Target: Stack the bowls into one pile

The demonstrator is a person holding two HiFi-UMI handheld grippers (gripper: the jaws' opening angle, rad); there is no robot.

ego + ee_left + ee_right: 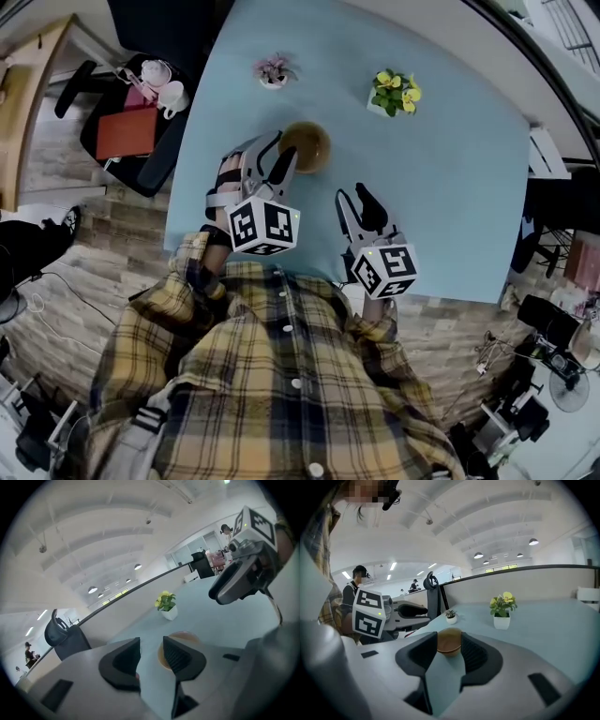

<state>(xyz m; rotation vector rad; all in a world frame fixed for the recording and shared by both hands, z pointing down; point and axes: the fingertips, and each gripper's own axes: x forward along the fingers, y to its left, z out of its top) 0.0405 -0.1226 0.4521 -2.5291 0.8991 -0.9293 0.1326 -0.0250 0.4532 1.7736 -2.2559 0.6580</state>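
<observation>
My left hand-held gripper [151, 652] is released, with only bare counter [450, 187] between its parted jaws. My right hand-held gripper [354, 197] is released too and holds nothing. The wooden bowl [305, 145] sits on the counter at 1 o'clock from the left gripper and 11 o'clock from the right. A yellow potted plant [395, 92] stands at 2 o'clock from the bowl.

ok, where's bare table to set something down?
Widest bare patch: the table right of the yellow-flower pot, down to the near edge. Smaller gap between that pot and the pink-flower pot. Crowded centre-left: wooden bowl, left tool beside it, right tool close.
</observation>
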